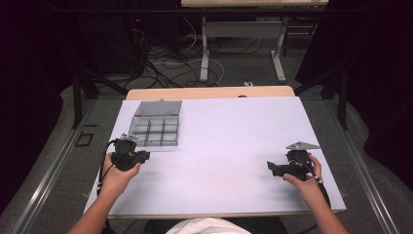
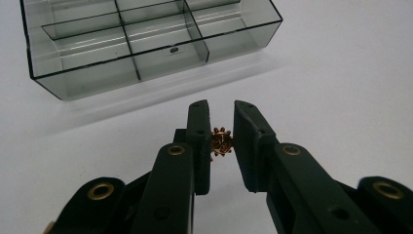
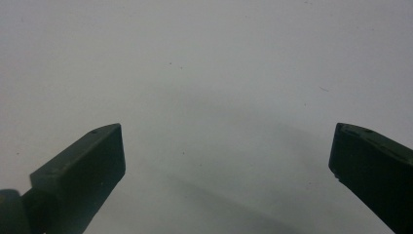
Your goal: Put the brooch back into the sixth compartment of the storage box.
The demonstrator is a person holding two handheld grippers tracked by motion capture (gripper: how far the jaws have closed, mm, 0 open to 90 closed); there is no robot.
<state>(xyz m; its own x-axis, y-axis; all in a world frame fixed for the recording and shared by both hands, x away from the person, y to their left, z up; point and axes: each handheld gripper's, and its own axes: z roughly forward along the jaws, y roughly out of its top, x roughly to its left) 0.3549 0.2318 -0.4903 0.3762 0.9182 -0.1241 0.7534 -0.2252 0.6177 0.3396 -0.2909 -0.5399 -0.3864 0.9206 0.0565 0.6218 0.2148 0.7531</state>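
1. Risk, grip: the small brass gear [image 2: 221, 141] sits between the left gripper [image 2: 221, 127] jaws near their tips, held at its toothed rim. Contact looks narrow, so I judge that a tilt or a jolt of the hand could let the gear pivot or slip out onto the white table [image 1: 229, 141].
2. Risk, placement: the clear compartment box [image 2: 146, 41] lies ahead of the left gripper, well short of being under the gear. Its dividers are thin and the cells small. Letting go too early, or from too high, could bounce the gear off a divider or into the wrong cell.
3. Risk, contact: the jaws are wider than a cell wall gap seems to allow. Pushing down into a cell could nudge the light box across the table.
4. Left gripper state: jaws nearly closed, clamped on the brass gear, gap only as wide as the gear. In the high view the left gripper [image 1: 127, 155] sits just on the near side of the box [image 1: 156, 124], by its near-left corner.
5. Right gripper [image 3: 226, 146] state: jaws spread wide, holding nothing, bare table between them. In the high view it [image 1: 275, 168] rests well apart from the box, far to its right.
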